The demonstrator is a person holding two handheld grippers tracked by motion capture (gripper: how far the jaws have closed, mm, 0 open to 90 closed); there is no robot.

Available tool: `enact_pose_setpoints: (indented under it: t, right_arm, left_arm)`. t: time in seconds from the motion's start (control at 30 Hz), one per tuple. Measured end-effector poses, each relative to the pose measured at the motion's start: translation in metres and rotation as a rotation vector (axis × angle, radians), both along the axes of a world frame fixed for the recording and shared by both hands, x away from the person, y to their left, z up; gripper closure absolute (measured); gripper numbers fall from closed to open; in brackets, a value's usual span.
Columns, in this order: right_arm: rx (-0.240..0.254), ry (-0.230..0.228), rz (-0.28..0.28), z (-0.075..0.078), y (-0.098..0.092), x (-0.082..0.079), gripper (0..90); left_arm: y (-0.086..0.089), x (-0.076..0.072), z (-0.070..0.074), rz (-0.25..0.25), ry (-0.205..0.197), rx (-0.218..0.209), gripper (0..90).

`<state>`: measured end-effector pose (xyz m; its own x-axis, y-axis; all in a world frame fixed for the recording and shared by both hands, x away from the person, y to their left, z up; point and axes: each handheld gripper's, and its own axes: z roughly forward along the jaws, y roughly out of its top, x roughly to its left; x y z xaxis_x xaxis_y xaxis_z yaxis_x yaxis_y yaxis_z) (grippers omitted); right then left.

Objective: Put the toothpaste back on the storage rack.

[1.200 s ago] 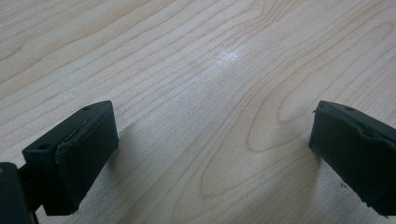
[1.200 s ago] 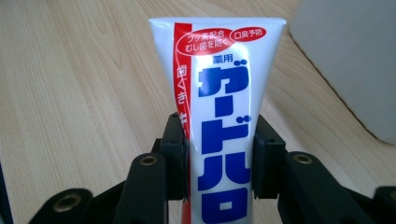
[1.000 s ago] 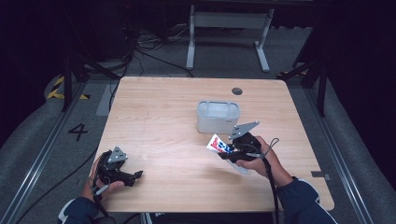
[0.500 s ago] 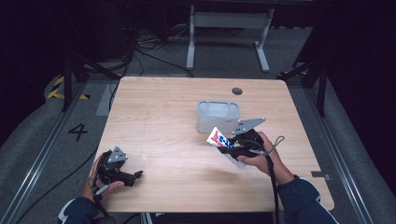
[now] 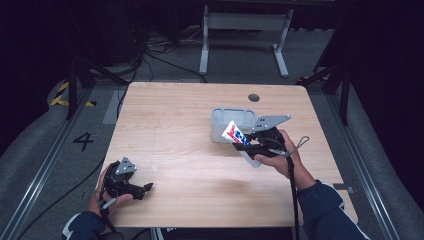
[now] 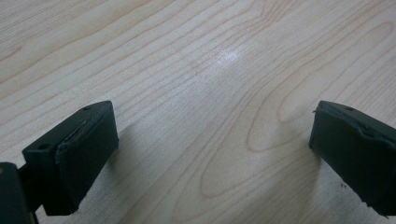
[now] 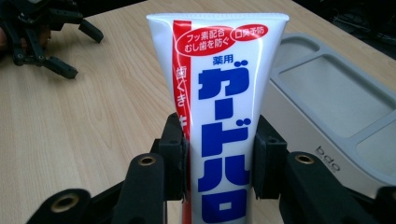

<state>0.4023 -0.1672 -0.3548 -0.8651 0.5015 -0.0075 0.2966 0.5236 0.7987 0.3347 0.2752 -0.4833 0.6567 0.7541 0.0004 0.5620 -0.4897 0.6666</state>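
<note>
right hand-held gripper (image 7: 218,161) clamped on toothpaste tube (image 7: 224,107), beside grey organiser (image 7: 336,107). left hand-held gripper (image 6: 210,149) open, idle on bench (image 5: 175,130). advise: tube upright, lower into compartment, then release.

A pale wooden table (image 5: 175,130) stands before a grey metal frame (image 5: 245,22).

Pale wooden table (image 5: 190,125) on grey floor (image 5: 45,150), dark surroundings, metal stand (image 5: 245,22) and cables (image 5: 150,50) behind.
</note>
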Motion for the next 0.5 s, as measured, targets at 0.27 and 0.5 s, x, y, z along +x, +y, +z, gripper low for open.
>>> enact_pose_setpoints:
  t: [0.27, 0.5]
  right_arm:
    - [0.012, -0.036, -0.014, 0.013, 0.002, 0.008, 63.6]
    - [0.029, -0.048, -0.03, 0.022, 0.001, 0.016, 63.4]
  left_arm:
    - [0.0, 0.0, 0.0, 0.0, 0.0, 0.0, 1.7]
    - [0.0, 0.0, 0.0, 0.001, 0.0, -0.001, 1.7]
